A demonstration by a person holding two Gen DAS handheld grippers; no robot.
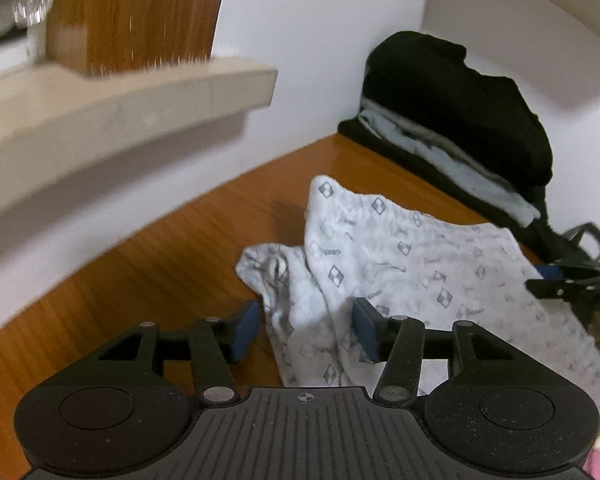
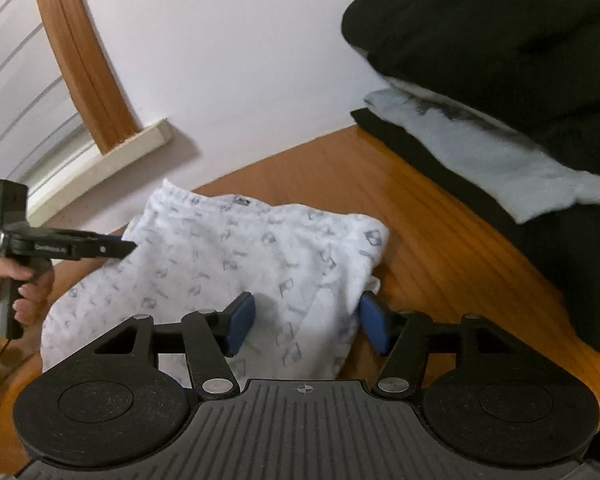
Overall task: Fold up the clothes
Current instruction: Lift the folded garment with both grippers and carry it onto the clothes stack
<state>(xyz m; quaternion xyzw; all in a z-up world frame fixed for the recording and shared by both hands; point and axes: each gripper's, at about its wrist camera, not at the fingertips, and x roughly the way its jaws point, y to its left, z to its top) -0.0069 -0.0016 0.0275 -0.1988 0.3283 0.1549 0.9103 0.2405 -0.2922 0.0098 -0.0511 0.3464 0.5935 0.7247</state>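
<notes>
A white-grey patterned garment [image 1: 412, 264] lies rumpled and partly folded on the wooden table [image 1: 172, 264]. In the left wrist view my left gripper [image 1: 306, 332] stands open over the garment's near left corner, with cloth between the blue pads but not pinched. My right gripper [image 1: 540, 280] comes in from the right edge, its tips at the garment's right side. In the right wrist view my right gripper [image 2: 308, 324] is open astride the garment [image 2: 228, 248] at its near right edge. My left gripper [image 2: 126, 246], held by a hand [image 2: 28, 288], reaches the cloth's left side.
A stack of folded black and light grey clothes [image 1: 460, 128] [image 2: 500, 80] sits at the back right against the white wall. A beige window sill [image 1: 120, 96] [image 2: 112, 156] with a wooden frame juts out on the left. Bare table [image 2: 440, 220] shows between garment and stack.
</notes>
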